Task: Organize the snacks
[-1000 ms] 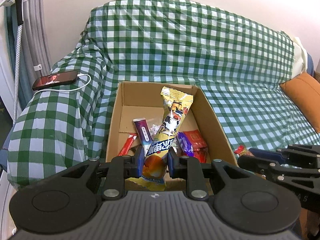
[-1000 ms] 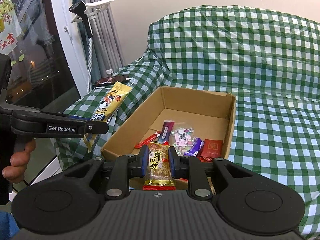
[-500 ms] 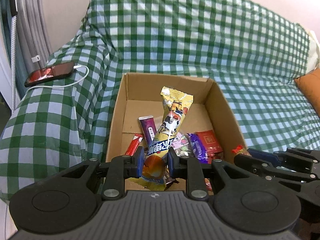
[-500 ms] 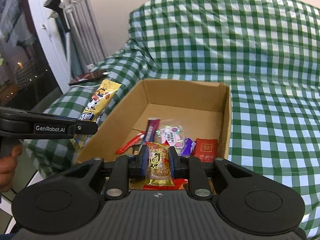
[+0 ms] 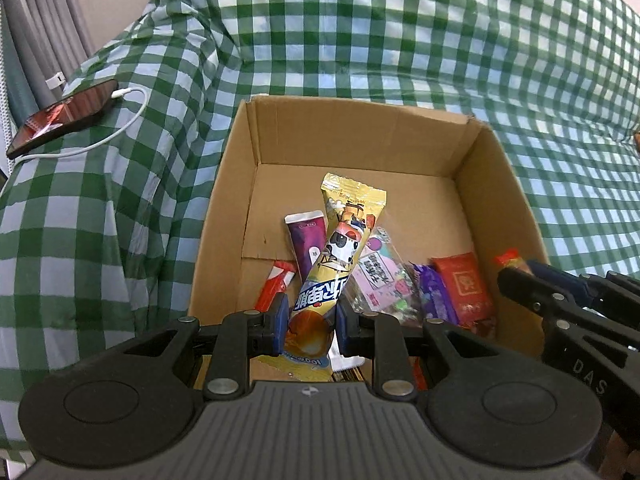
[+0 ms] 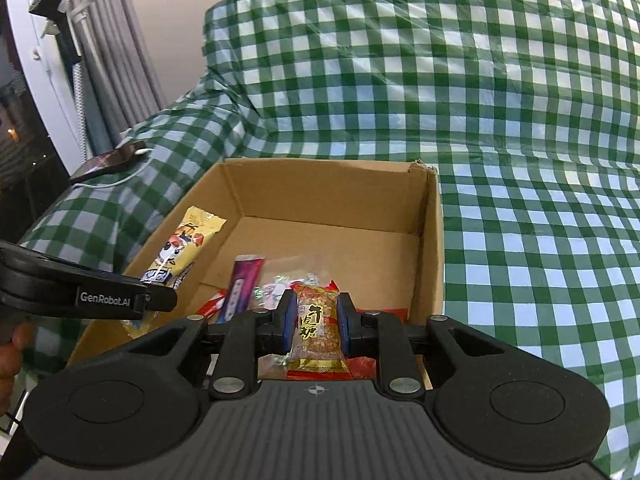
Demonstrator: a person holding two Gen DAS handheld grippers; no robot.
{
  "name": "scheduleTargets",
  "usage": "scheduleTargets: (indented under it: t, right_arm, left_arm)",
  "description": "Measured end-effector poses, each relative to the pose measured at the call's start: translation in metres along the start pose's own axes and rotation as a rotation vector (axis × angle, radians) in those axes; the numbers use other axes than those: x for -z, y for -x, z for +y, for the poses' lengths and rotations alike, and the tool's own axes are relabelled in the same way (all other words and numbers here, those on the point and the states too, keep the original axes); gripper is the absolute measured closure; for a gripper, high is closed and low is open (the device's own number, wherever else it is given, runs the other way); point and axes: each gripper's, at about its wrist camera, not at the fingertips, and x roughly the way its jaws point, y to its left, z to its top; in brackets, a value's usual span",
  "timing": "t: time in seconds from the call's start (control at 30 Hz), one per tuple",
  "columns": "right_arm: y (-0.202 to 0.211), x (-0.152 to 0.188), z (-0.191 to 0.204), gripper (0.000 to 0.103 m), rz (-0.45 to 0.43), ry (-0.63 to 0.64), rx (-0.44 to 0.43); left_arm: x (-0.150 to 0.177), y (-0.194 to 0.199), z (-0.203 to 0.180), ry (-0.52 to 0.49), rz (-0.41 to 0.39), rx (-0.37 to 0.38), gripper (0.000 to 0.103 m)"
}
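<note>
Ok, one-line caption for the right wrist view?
Right gripper clamps a nougat candy above the cardboard box of snacks on a green-checked sofa.

1. Cardboard box (image 5: 472,168) on the checked sofa (image 6: 520,160): the far half of its floor is bare, open from above between the four upright walls.
2. Near half of the floor is covered by loose snack packets (image 5: 404,280), touching and overlapping.
3. The yellow packet (image 5: 336,248) slants over the box's near-left part, partly blocking entry there.
4. Sofa seat right of the box is bare.
5. Left armrest carries a phone (image 5: 64,114) and its white cable (image 5: 120,128).
</note>
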Motion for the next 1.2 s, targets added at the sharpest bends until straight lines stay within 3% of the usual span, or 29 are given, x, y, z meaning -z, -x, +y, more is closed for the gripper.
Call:
scheduleTargets:
  t: [0.23, 0.3, 0.33, 0.37, 0.4, 0.43, 0.5, 0.77, 1.0, 1.2]
  right_arm:
    - [-0.02, -0.002, -0.009, 0.079, 0.016, -0.013, 0.01]
    - [-0.023, -0.006, -0.014, 0.079, 0.009, -0.028, 0.015]
    - [-0.023, -0.009, -0.016, 0.07, 0.005, -0.045, 0.019]
    - [-0.023, -0.013, -0.019, 0.048, 0.003, -0.068, 0.023]
    - [-0.022, -0.018, -0.021, 0.038, -0.003, -0.094, 0.027]
    - [-0.019, -0.021, -0.022, 0.029, -0.017, -0.111, 0.034]
    - [-0.012, -0.024, -0.021, 0.029, -0.039, -0.109, 0.036]
    - [0.039, -0.01, 0.002, 0.004, -0.058, -0.106, 0.044]
    - [0.09, 0.021, 0.042, 0.0, -0.075, -0.086, 0.064]
    - [0.116, 0.055, 0.078, 0.0, -0.068, -0.011, 0.099]
  left_arm:
    - [-0.009, -0.021, -0.003, -0.01, 0.02, -0.011, 0.076]
    - [-0.011, -0.025, -0.005, -0.017, 0.02, -0.01, 0.071]
    - [-0.012, -0.026, -0.006, -0.028, 0.015, -0.007, 0.043]
    - [-0.013, -0.025, -0.006, -0.033, 0.008, -0.011, 0.007]
    - [-0.014, -0.022, -0.006, -0.03, -0.01, -0.029, 0.0]
    - [-0.013, -0.016, -0.005, -0.017, -0.056, -0.047, 0.0]
    - [-0.012, -0.006, -0.004, -0.029, -0.09, -0.048, 0.0]
    - [0.01, 0.028, 0.001, -0.003, -0.049, -0.046, 0.0]
    - [0.051, 0.073, 0.006, -0.006, -0.052, -0.065, 0.0]
    - [0.093, 0.099, 0.0, -0.04, -0.046, -0.15, 0.0]
